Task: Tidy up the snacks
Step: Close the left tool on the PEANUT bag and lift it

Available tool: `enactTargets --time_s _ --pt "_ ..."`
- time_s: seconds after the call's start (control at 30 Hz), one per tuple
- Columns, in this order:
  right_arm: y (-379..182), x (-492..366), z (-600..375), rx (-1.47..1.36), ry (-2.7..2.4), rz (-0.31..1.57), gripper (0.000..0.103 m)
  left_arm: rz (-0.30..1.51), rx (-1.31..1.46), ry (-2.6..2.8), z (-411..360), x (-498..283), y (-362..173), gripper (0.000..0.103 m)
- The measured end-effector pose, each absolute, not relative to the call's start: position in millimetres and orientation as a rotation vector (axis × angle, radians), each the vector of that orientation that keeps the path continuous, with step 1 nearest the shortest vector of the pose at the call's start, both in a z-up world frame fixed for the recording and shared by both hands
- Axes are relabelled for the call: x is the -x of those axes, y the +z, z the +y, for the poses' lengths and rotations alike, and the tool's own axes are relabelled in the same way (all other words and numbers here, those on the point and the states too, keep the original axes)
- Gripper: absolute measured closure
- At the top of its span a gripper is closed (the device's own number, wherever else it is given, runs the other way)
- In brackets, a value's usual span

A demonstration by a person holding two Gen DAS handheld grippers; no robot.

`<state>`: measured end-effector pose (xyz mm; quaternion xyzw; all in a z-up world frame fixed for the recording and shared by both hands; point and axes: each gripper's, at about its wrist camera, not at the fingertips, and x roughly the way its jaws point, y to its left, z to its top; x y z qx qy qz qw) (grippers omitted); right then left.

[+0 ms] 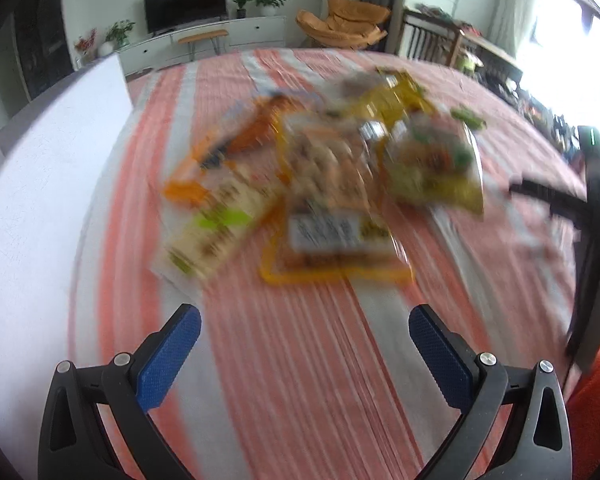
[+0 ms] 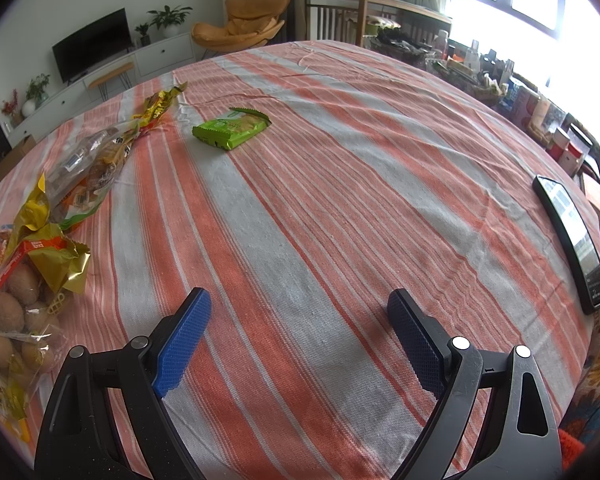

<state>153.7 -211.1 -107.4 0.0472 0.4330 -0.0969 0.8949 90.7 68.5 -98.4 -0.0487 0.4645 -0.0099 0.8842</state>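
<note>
The left wrist view is motion-blurred. A heap of snack bags [image 1: 324, 176] lies on the striped tablecloth ahead of my left gripper [image 1: 304, 324], which is open and holds nothing. In that heap a clear yellow-edged bag [image 1: 332, 216] is nearest, with a pale packet [image 1: 216, 232] to its left. My right gripper [image 2: 300, 308] is open and holds nothing, over bare cloth. A green packet [image 2: 232, 128] lies far ahead of it. At the left edge of the right wrist view sit a clear bag of round brown snacks [image 2: 12, 320], a bread bag [image 2: 96, 168] and a yellow wrapper [image 2: 160, 104].
A white box [image 1: 48, 184] stands at the table's left in the left wrist view. A black phone [image 2: 572, 240] lies near the table's right edge. Cluttered shelves and bottles [image 2: 512, 92] line the right side. The other gripper's dark frame [image 1: 592, 220] shows at right in the left wrist view.
</note>
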Motion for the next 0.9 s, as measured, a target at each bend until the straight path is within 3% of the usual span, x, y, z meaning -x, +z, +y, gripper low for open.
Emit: enactTargets --time_s 0.13,0.27,0.37,0.4,0.5,0.8,0.87,0.9 --pt "-106.7 -151.7 -209.5 -0.098 -0.201 0.898 0.011 0.974 0.125 -0.040 71.6 -126.6 -72.7 0.001" --pt "-107.5 -154.0 -211.3 -0.098 -0.201 0.898 0.011 1.004 -0.068 -0.086 34.2 -164.1 -76.7 0.007" --pt "-107.6 -154.2 -211.5 -0.098 -0.201 0.898 0.011 1.041 -0.165 -0.054 19.2 -184.9 -93.3 0.025" --pt "-107.6 -154.4 -211.6 -0.098 -0.201 0.898 0.011 1.052 -0.143 -0.050 19.6 -189.1 -97.9 0.039" --pt "-107.5 -153.8 -211.1 -0.098 -0.201 0.898 0.011 1.069 -0.049 -0.047 32.0 -185.6 -104.5 0.046" --pt "-107.2 -153.0 -210.5 -0.098 -0.201 0.898 0.011 1.151 -0.022 -0.119 30.4 -86.0 -105.9 0.043" --pt "-107.8 -155.0 -212.1 -0.098 -0.201 0.898 0.011 1.121 -0.021 -0.118 29.0 -77.0 -108.2 0.037" --pt "-108.0 -155.5 -212.5 -0.098 -0.201 0.897 0.011 1.106 -0.029 -0.107 27.7 -77.2 -110.7 0.026"
